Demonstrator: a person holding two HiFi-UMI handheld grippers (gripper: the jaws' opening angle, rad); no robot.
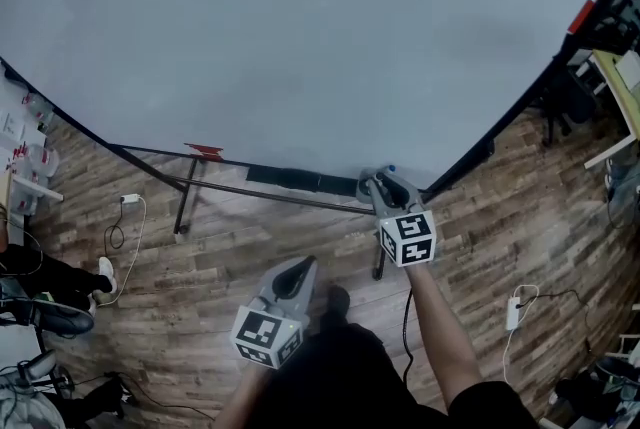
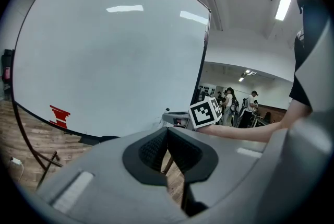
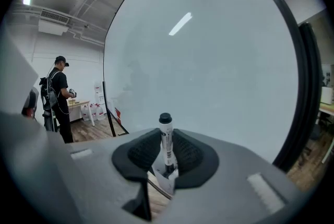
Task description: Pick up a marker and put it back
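A white marker [image 3: 166, 138] with a black cap stands upright between the jaws of my right gripper [image 3: 166, 151], which is shut on it. In the head view the right gripper [image 1: 381, 180] sits at the lower edge of the whiteboard [image 1: 300, 37], right by its tray, and the marker's tip [image 1: 392, 169] pokes out toward the board. A black eraser [image 1: 290, 179] lies on the tray to the left of it. My left gripper [image 1: 303, 265] hangs lower, over the floor, shut and empty [image 2: 167, 137].
The whiteboard stands on a black metal frame [image 1: 185, 202] with a red tag [image 1: 205, 152]. Cables and power strips [image 1: 513, 313] lie on the wooden floor. A person [image 3: 58, 97] stands at a table far left in the right gripper view. Desks [image 1: 620, 87] stand at the right.
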